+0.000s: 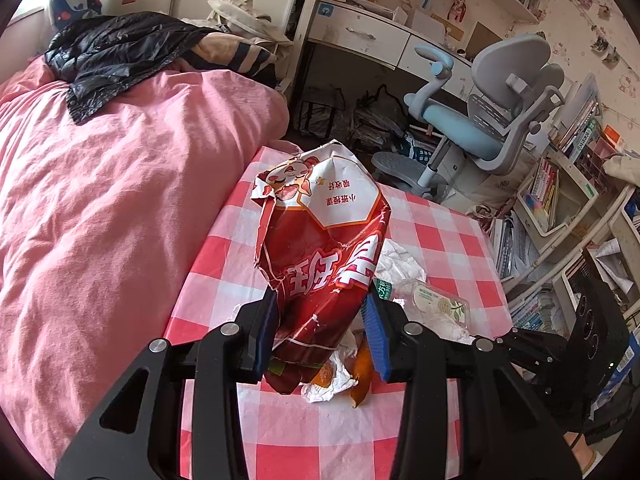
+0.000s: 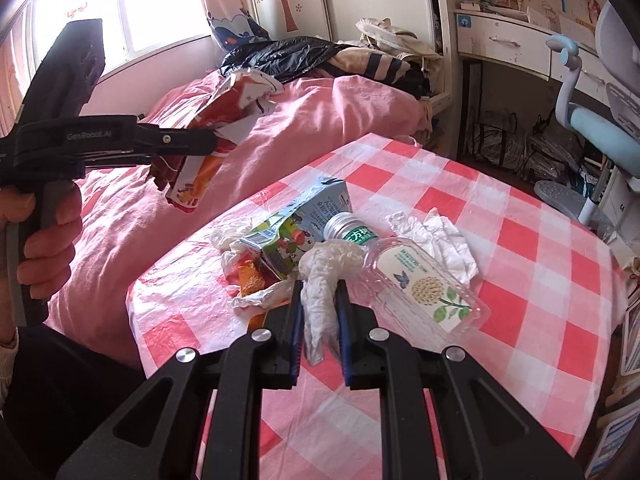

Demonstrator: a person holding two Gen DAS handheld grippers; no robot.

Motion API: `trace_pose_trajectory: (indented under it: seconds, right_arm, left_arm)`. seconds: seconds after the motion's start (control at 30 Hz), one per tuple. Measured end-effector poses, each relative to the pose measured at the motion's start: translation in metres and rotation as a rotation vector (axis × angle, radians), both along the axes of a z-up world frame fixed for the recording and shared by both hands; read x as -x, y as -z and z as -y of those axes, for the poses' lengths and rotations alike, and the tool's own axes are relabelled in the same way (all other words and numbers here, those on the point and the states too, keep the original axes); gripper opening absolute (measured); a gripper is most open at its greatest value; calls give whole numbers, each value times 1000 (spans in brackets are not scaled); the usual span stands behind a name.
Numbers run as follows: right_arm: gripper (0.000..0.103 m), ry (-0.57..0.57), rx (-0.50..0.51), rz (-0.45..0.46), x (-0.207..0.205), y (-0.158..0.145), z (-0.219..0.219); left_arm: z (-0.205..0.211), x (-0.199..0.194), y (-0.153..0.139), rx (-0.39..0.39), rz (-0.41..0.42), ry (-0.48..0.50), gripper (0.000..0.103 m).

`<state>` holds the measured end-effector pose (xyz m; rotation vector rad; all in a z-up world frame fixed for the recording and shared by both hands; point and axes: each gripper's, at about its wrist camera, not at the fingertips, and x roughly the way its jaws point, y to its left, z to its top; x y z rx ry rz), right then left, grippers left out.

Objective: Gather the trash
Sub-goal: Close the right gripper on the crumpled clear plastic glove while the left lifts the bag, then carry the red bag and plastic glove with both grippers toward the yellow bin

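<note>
Already both claws are loaded. Left claw (image 1: 322, 328) is pinched on the lower end of a torn red snack bag (image 1: 320, 236), held up off the checked tabletop (image 2: 460, 184); from the right wrist view the bag hangs out over the pink bedding (image 2: 168, 216), a person's hand (image 2: 40, 240) on the handle. Right claw (image 2: 318, 312) is clamped narrow on a crumpled white tissue (image 2: 320, 280), its top end next to the bottle neck.

Handling notes, by judgement:
- Snack bag: light, crinkly film, ripped along one side. Looks slippery; a hold across the flattened body, as now, seems safer than one on a torn edge, which could rip further.
- Tissue: soft, next to weightless, squashes flat. Any pinch on the bulk holds; a loose tail may drag neighbours.
- Clear plastic bottle (image 2: 416, 280): lying flat, looks empty, thin-walled, will dent and may roll. Neck below the cap is the firmest spot.
- Blue drink carton (image 2: 296, 220): stiff card with flat faces, tipped on the heap; take across the narrow sides.
- Orange peel (image 1: 362, 368) and other wrappers: small, limp, partly buried.

No bin shows in either view.
</note>
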<state>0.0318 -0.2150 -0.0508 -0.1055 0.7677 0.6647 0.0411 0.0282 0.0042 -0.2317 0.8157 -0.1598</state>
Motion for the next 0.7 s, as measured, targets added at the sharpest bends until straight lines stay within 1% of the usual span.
trace_pose_trajectory:
  seconds: [0.27, 0.47, 0.6, 0.7]
  right_arm:
    - [16, 22, 28, 33, 8, -6, 20]
    - [16, 52, 51, 52, 16, -10, 40]
    - [16, 81, 65, 59, 22, -11, 56]
    - [16, 109, 82, 60, 27, -12, 72]
  left_arm:
    - [23, -1, 2, -26, 0, 43, 38]
    - [41, 0, 1, -32, 2, 70, 38]
    - [69, 1, 3, -46, 3, 120, 38]
    - [97, 4, 4, -56, 5, 173, 38]
